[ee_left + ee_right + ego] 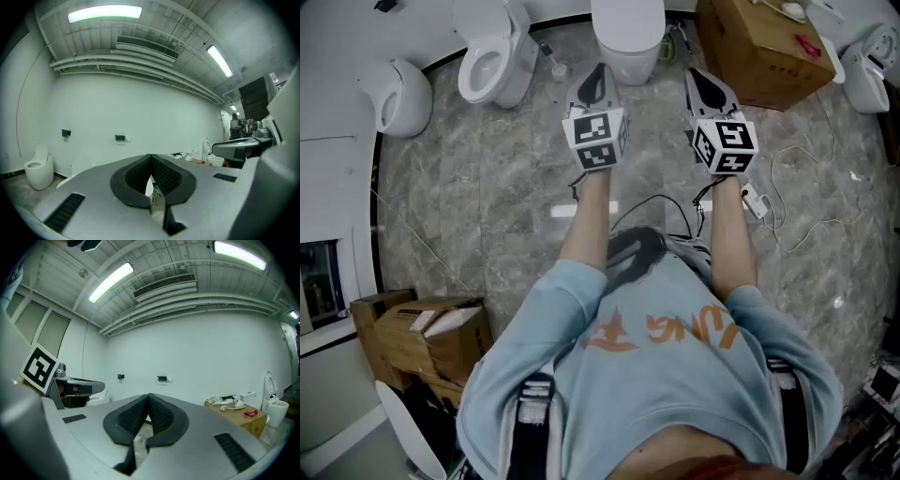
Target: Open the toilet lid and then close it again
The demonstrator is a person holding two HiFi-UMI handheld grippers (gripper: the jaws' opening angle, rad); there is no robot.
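Observation:
The toilet (627, 30) with its white lid down stands straight ahead at the top of the head view, between and beyond my two grippers. My left gripper (594, 77) points level at it, jaws shut and holding nothing. My right gripper (701, 81) is held beside it, also level, shut and empty. In the left gripper view the black pads of my left gripper (151, 159) meet at the tip, and a sliver of white shows through the slit below them. The right gripper view shows my right gripper (149, 398) with its pads closed the same way. Neither gripper touches the toilet.
A second toilet (492, 58) with its bowl open stands left of the target, and another white fixture (401, 96) sits further left. A cardboard box (764, 49) stands at the right, a toilet (868, 73) beyond it. Cables and a power strip (756, 202) lie on the marble floor. More boxes (422, 333) stand behind me at the left.

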